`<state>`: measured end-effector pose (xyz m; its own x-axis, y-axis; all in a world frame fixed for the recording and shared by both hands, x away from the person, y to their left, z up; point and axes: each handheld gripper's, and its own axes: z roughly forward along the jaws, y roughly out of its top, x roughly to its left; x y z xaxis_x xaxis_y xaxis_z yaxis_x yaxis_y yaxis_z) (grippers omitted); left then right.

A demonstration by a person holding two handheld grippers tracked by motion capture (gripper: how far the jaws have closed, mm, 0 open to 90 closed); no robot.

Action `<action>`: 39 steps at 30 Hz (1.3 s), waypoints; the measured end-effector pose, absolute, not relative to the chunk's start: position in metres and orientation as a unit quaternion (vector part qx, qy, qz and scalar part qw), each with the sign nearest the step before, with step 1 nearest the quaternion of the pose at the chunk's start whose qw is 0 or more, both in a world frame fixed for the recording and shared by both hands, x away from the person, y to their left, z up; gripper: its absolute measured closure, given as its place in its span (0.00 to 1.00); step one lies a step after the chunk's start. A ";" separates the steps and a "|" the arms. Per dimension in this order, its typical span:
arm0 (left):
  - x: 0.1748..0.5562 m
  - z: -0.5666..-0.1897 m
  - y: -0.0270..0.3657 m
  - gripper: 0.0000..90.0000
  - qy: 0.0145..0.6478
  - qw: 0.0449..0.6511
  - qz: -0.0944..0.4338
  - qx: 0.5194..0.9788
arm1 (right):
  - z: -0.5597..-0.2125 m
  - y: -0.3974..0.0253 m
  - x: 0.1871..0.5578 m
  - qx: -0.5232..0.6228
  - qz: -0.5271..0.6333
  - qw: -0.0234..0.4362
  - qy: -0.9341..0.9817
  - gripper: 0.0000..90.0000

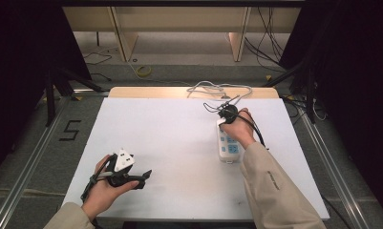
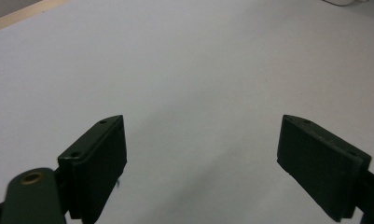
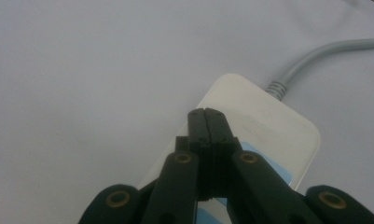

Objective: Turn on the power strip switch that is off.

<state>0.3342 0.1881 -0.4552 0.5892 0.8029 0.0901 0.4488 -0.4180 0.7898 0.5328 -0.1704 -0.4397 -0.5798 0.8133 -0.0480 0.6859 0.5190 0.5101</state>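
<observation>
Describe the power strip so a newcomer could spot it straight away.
Start at the white table and look to its right half, under the person's right hand. The power strip lies flat there, a white oblong with blue socket panels and a grey cable leaving its far end. The right gripper, jaws shut, hangs over it.

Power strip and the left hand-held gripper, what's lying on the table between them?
Nothing: in the high view, bare white table runs from the left hand-held gripper to the power strip, over which the shut right hand-held gripper sits.
</observation>
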 end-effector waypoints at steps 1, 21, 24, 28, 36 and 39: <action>0.334 -0.455 0.188 0.17 0.387 0.376 0.236 0.808 | -0.440 -0.170 0.533 0.436 0.225 0.141 0.860 1.00; 0.334 -0.455 0.188 0.17 0.387 0.374 0.234 0.810 | -0.441 -0.170 0.532 0.443 0.225 0.141 0.856 1.00; 0.334 -0.456 0.188 0.17 0.389 0.375 0.234 0.808 | -0.441 -0.169 0.531 0.440 0.222 0.147 0.857 1.00; 0.335 -0.456 0.188 0.17 0.389 0.376 0.234 0.808 | -0.441 -0.169 0.531 0.443 0.223 0.147 0.856 1.00; 0.335 -0.456 0.188 0.17 0.389 0.375 0.233 0.809 | -0.440 -0.174 0.528 0.445 0.242 0.153 0.849 1.00; 0.335 -0.456 0.188 0.17 0.389 0.375 0.233 0.808 | -0.439 -0.176 0.528 0.446 0.245 0.154 0.847 1.00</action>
